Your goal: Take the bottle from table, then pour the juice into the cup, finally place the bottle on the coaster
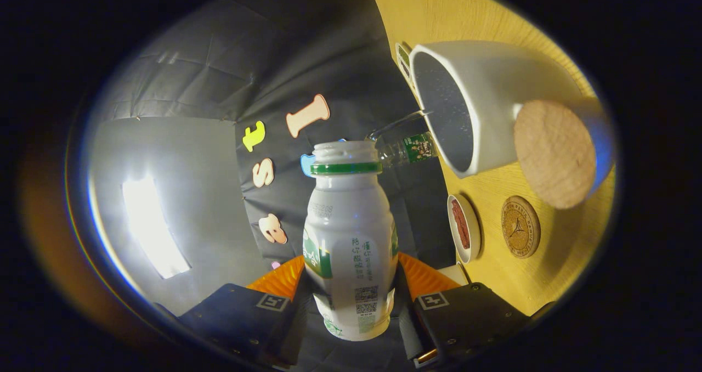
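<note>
I see the bottle between the fingers of my hand-held gripper, its mouth pointing ahead. Beyond it, on the counter, stands the cup; the coaster lies near the cup, a small dish just beside the coaster

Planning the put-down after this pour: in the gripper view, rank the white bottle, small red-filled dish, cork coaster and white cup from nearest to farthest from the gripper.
1. White bottle: clamped between the fingers of the gripper, tipped over.
2. Small red-filled dish: on the table just beyond the right finger.
3. Cork coaster: beside the dish, slightly farther out; a close call.
4. White cup: farthest, past the bottle's mouth.
</note>
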A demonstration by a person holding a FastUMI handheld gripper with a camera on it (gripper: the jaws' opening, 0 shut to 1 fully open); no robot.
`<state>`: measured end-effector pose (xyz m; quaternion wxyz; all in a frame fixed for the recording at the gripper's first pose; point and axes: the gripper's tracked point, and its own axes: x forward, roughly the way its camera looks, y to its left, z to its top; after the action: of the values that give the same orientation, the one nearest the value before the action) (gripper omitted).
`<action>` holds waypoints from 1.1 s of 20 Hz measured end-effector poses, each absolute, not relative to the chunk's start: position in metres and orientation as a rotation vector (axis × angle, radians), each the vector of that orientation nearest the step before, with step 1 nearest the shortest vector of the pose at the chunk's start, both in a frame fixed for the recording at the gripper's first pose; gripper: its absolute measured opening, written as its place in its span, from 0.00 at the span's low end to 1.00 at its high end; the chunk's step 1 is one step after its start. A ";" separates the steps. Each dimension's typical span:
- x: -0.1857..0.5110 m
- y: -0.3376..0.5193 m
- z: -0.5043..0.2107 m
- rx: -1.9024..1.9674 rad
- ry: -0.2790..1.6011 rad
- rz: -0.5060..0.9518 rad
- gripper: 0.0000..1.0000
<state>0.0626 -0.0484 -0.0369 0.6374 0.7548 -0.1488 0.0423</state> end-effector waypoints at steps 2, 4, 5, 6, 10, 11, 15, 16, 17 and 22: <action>0.062 -0.047 -0.037 1.738 -0.336 0.096 0.70; 0.063 -0.047 -0.035 1.745 -0.340 0.096 0.70; 0.062 -0.047 -0.034 1.744 -0.342 0.096 0.70; 0.062 -0.048 -0.034 1.745 -0.347 0.096 0.70; 0.061 -0.052 -0.030 1.769 -0.374 0.090 0.70; 0.061 -0.052 -0.031 1.770 -0.375 0.087 0.70; 0.062 -0.056 -0.030 1.791 -0.379 0.078 0.70; 0.061 -0.057 -0.030 1.798 -0.382 0.078 0.70; 0.061 -0.057 -0.030 1.811 -0.389 0.076 0.70; 0.065 -0.054 -0.026 1.840 -0.396 0.079 0.70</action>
<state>0.0649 -0.0535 -0.0260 0.5881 0.7900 -0.1701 0.0338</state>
